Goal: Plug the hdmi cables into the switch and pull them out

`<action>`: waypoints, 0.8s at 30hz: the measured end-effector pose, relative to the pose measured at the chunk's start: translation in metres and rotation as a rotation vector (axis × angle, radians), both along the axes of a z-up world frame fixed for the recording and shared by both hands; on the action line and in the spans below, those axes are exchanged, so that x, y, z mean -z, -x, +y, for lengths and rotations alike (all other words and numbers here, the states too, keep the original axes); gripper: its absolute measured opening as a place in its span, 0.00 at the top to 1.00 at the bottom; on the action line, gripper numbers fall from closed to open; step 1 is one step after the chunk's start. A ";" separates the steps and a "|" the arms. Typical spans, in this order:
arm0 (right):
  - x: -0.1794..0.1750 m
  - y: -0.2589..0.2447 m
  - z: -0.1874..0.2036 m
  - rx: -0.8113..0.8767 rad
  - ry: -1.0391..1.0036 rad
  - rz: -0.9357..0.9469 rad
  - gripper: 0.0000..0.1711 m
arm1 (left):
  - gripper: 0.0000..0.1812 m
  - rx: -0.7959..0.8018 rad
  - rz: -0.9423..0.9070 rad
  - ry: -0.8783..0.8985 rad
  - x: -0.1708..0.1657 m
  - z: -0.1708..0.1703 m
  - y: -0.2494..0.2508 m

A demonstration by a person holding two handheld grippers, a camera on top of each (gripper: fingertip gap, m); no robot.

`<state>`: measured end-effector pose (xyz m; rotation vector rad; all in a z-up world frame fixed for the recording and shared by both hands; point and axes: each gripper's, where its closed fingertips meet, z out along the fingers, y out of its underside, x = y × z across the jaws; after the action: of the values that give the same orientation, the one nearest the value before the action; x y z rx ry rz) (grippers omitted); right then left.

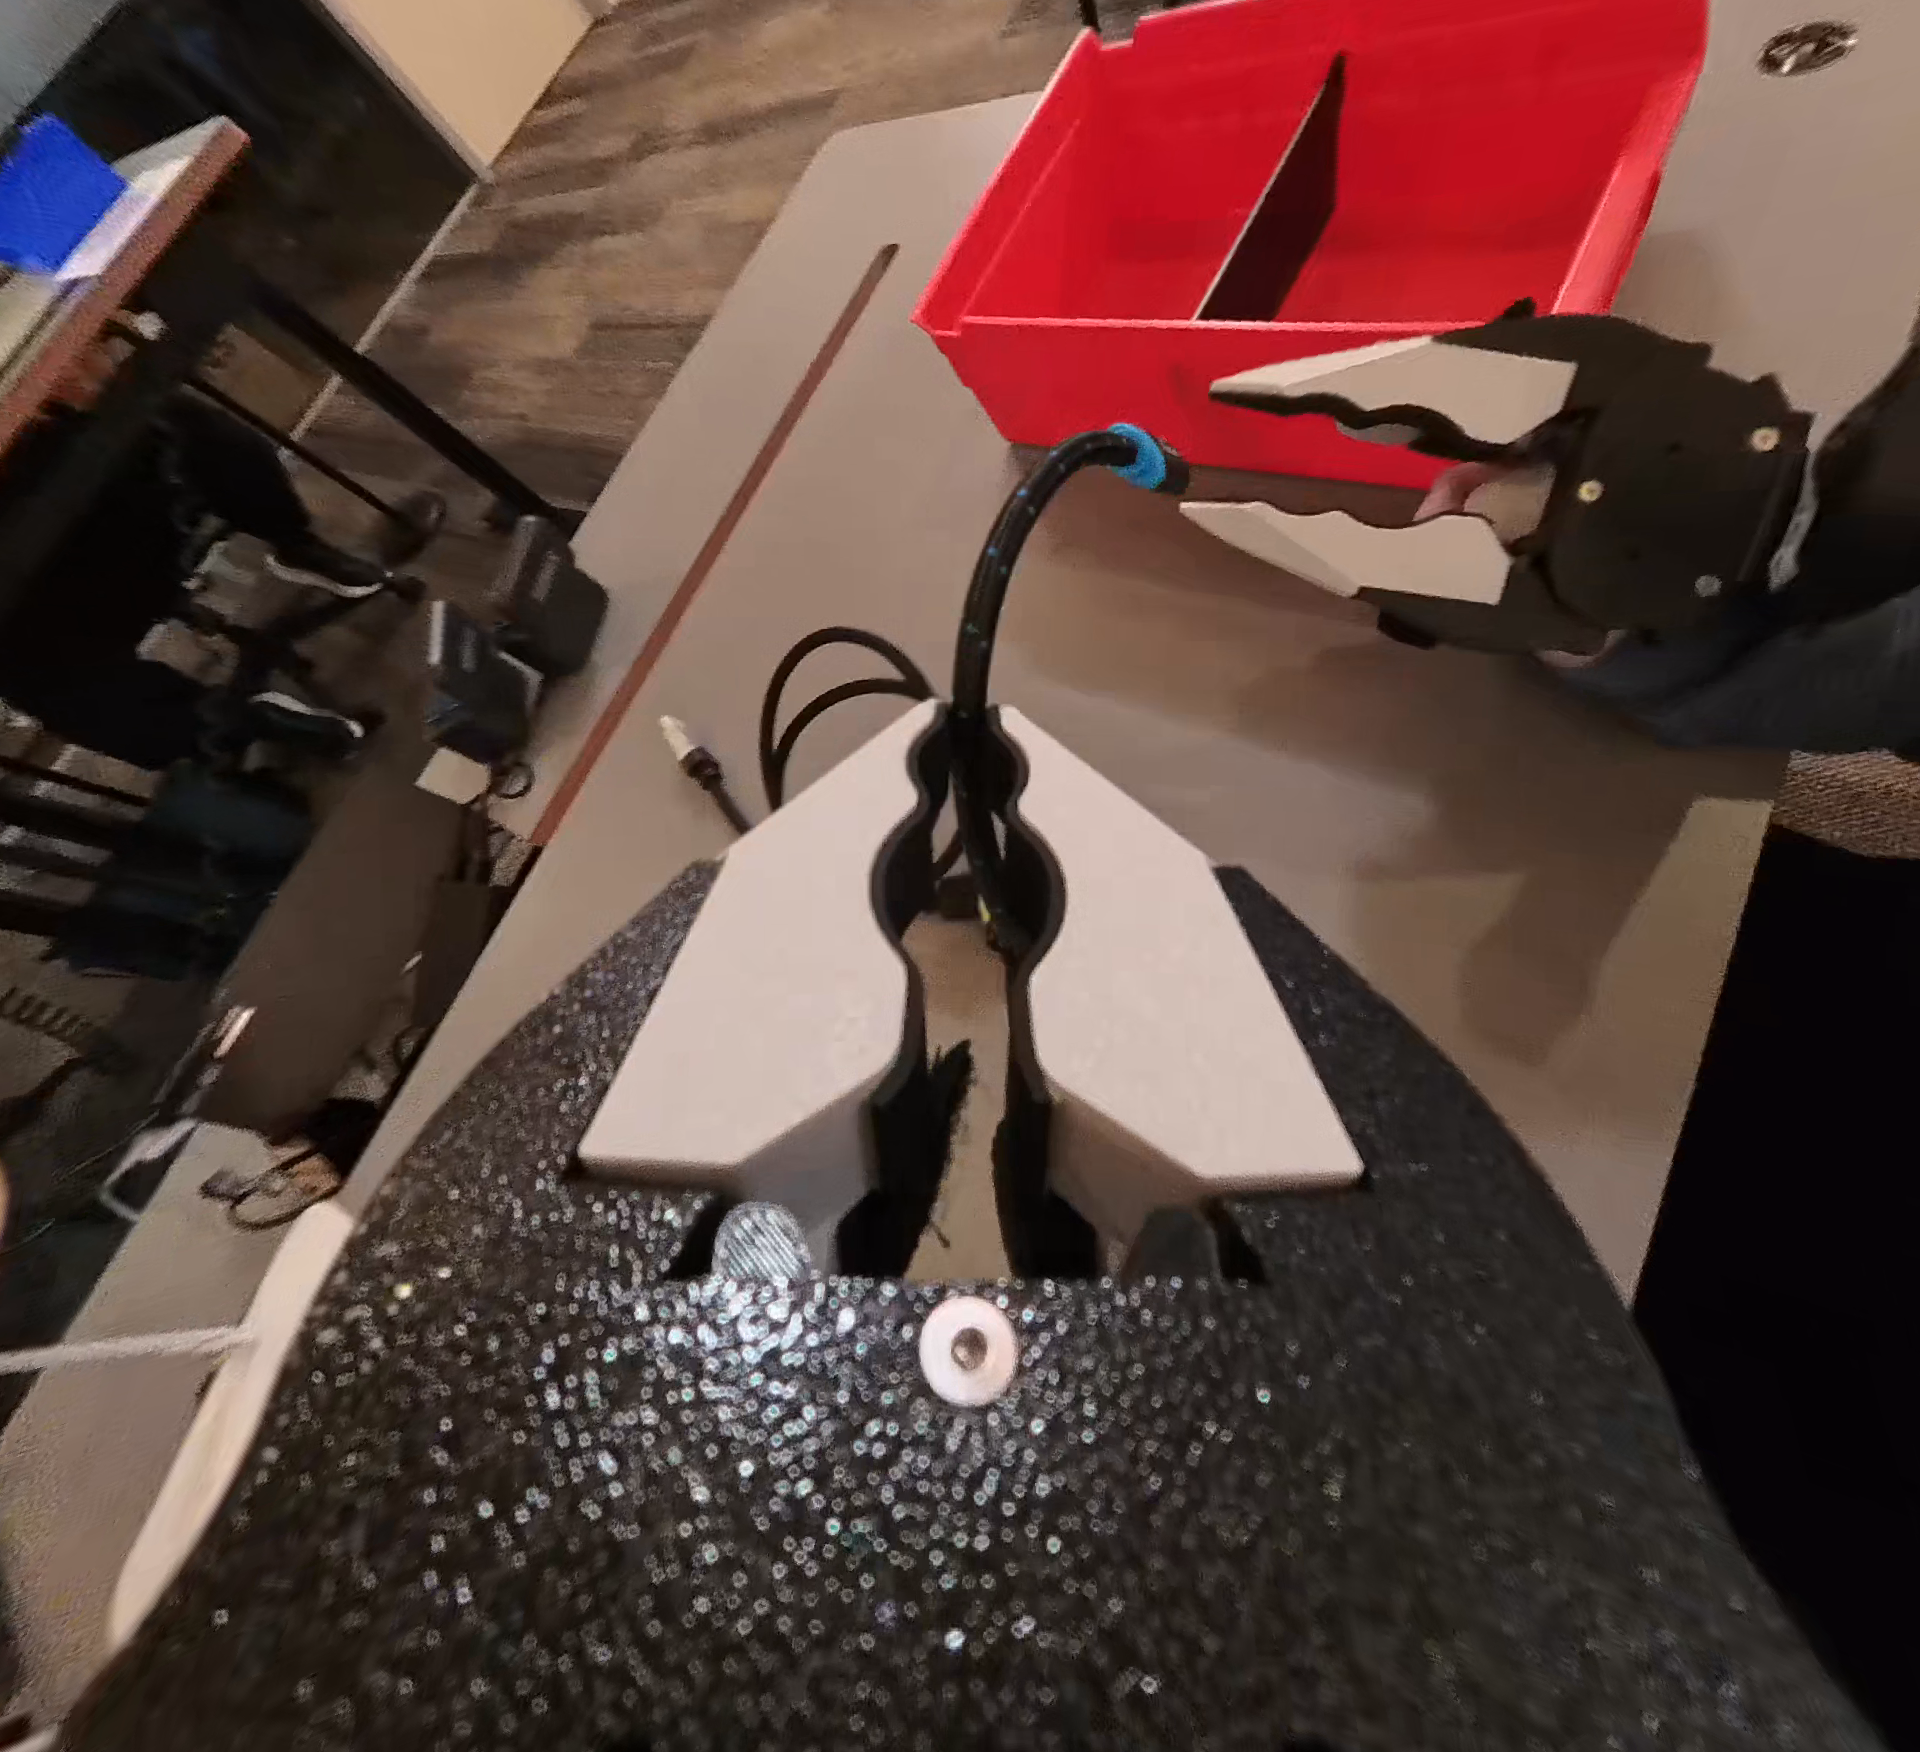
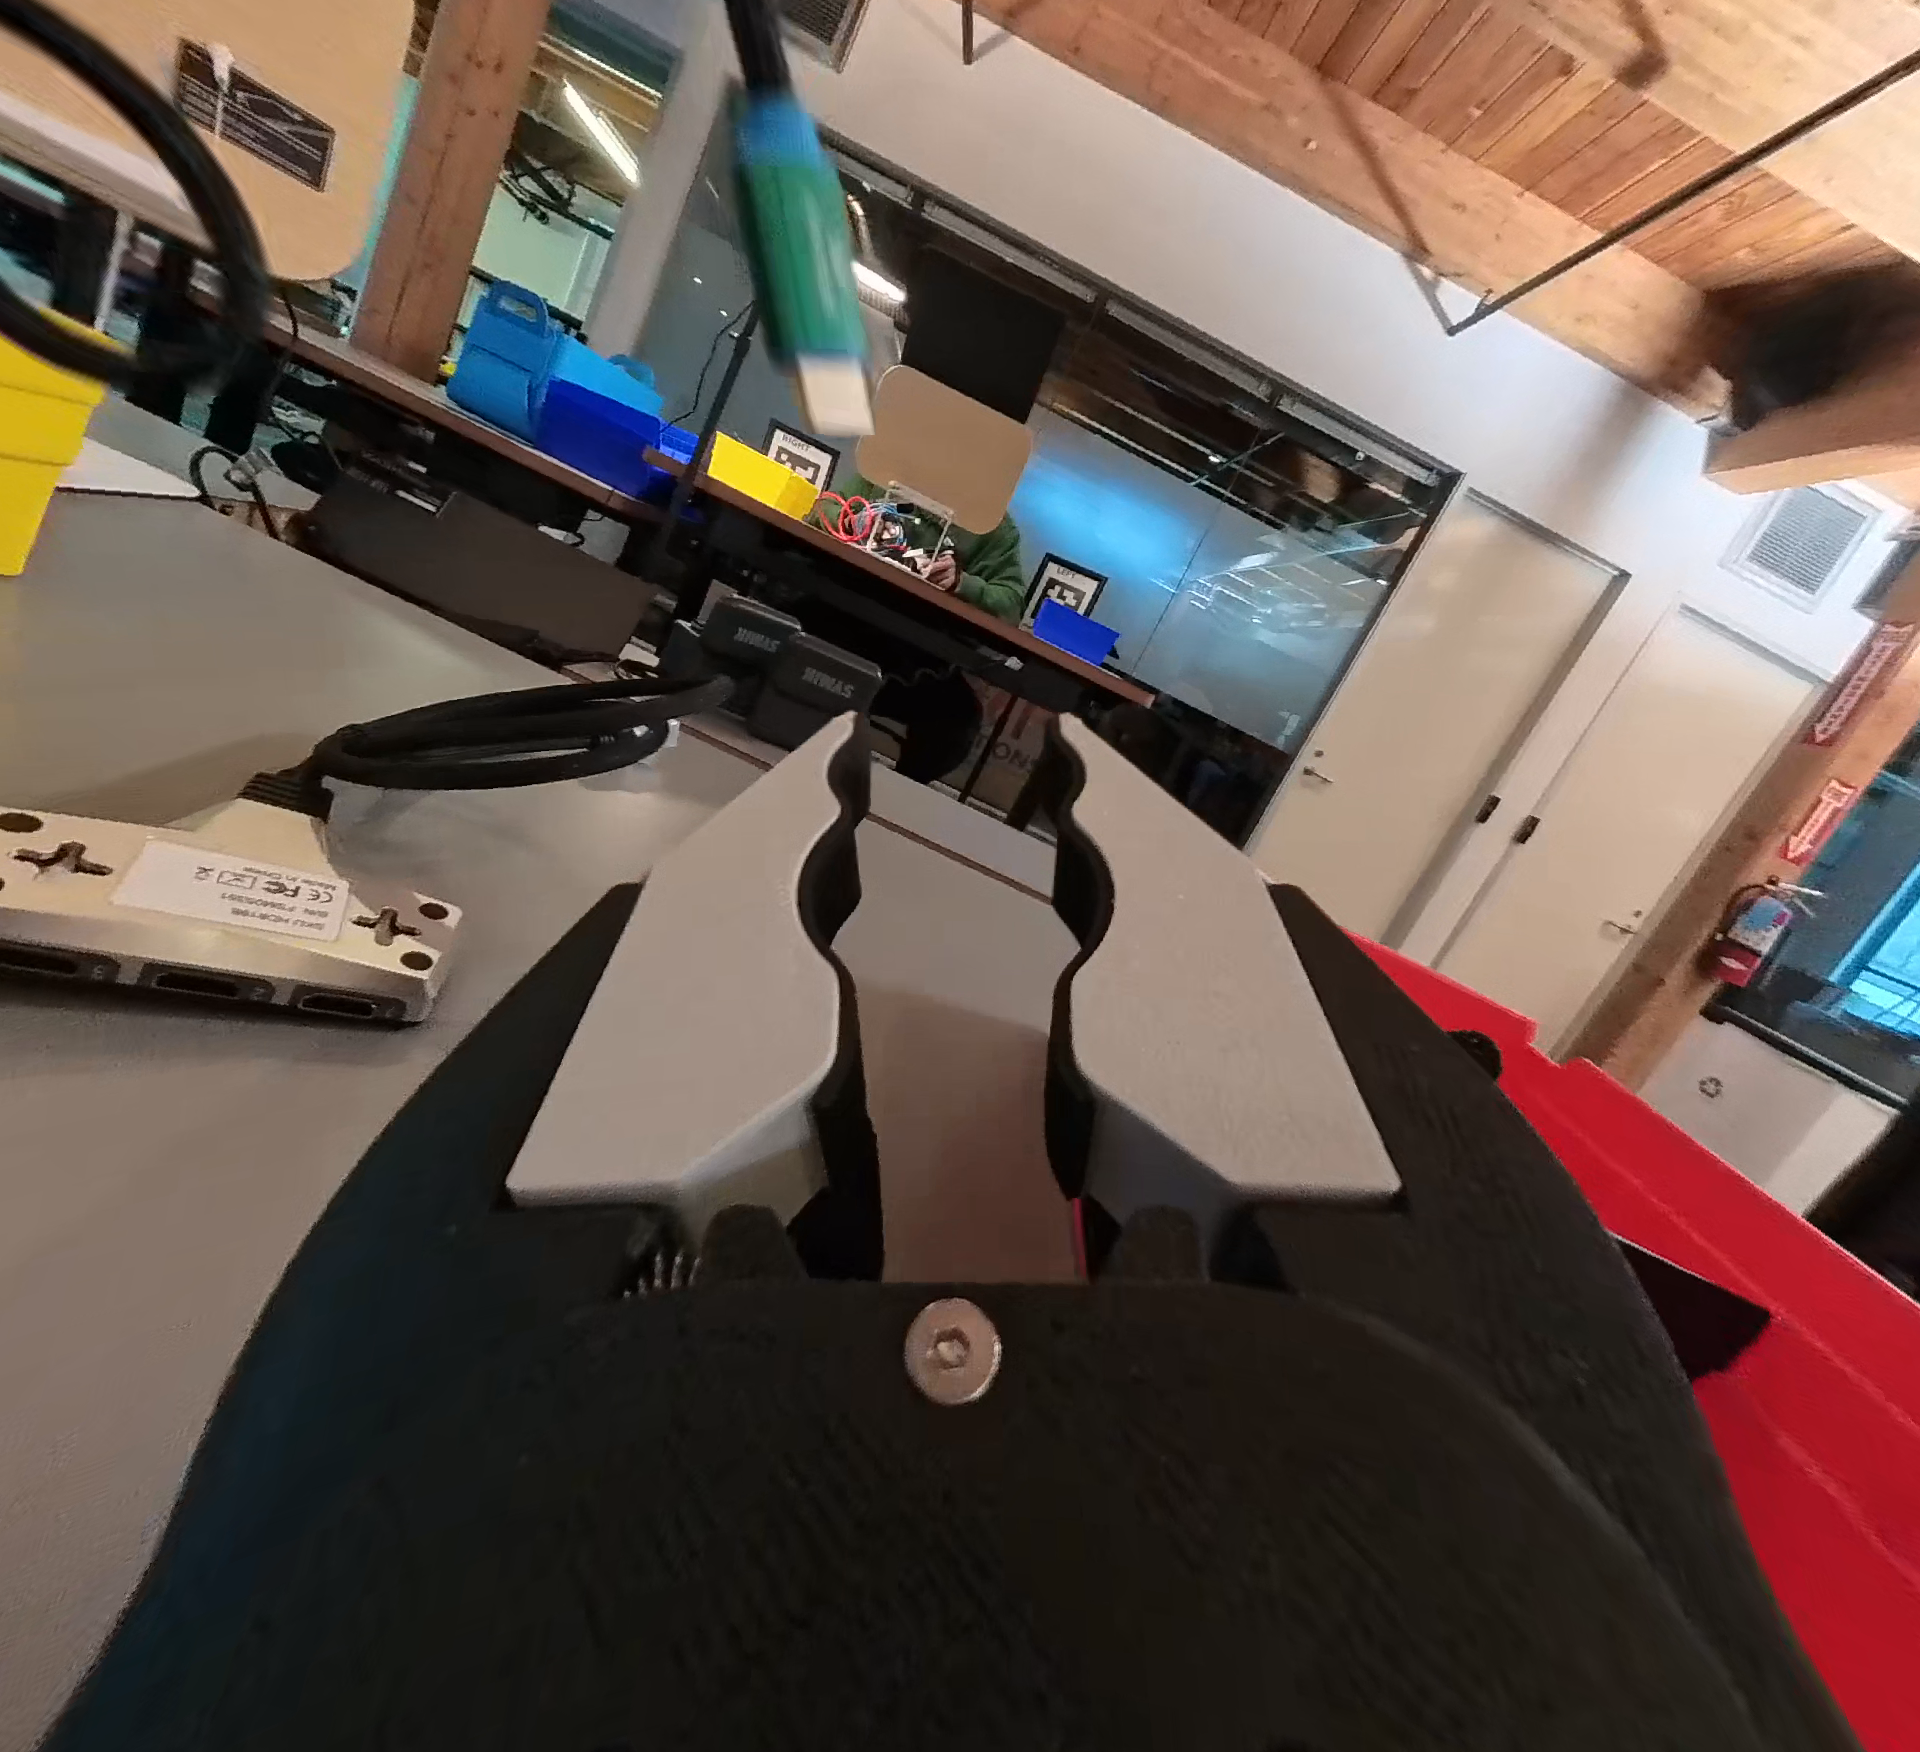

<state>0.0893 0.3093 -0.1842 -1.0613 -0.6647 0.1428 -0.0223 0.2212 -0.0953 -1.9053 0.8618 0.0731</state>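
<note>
My left gripper (image 1: 971,715) is shut on a black HDMI cable (image 1: 997,580) a short way behind its plug. The cable arches up and to the right, and its blue-ringed plug end (image 1: 1143,461) points into the open jaws of my right gripper (image 1: 1200,450). In the right wrist view the green plug (image 2: 805,248) with a blue ring and silver tip hangs down from above, ahead of my open right gripper (image 2: 954,726), apart from its fingers. The silver HDMI switch (image 2: 208,923) lies flat on the table to the left, with empty ports facing me.
A red bin (image 1: 1351,196) with a black divider stands on the grey table behind the right gripper. A second black cable (image 2: 488,736) runs from the switch's back. A loose silver-tipped connector (image 1: 686,741) and a yellow bin (image 2: 31,445) are nearby. The table edge drops off at left. There is about 20 centimeters between the tips of the two grippers. To reach the silver HDMI switch (image 2: 208,923) in a straight line is about 15 centimeters for my right fingers, about 20 centimeters for my left.
</note>
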 end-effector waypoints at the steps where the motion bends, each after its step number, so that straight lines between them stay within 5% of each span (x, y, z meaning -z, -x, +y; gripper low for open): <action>1: 0.000 -0.001 0.000 0.001 -0.001 0.003 0.82 | 0.98 0.006 -0.014 0.000 0.004 0.008 -0.005; 10: -0.002 0.001 -0.004 -0.008 -0.025 -0.010 0.83 | 0.98 -0.014 -0.318 0.008 0.008 0.112 -0.032; 17: 0.000 0.008 -0.006 -0.033 -0.033 -0.037 0.84 | 0.98 -0.160 -0.533 0.237 0.061 0.197 -0.034; 24: 0.004 0.015 -0.008 -0.066 -0.028 -0.065 0.84 | 0.98 -0.252 -0.680 0.302 0.113 0.232 -0.030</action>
<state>0.0742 0.3014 -0.1884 -1.0213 -0.7585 0.1560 0.0075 0.4529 -0.2080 -2.1046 0.1749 -0.5513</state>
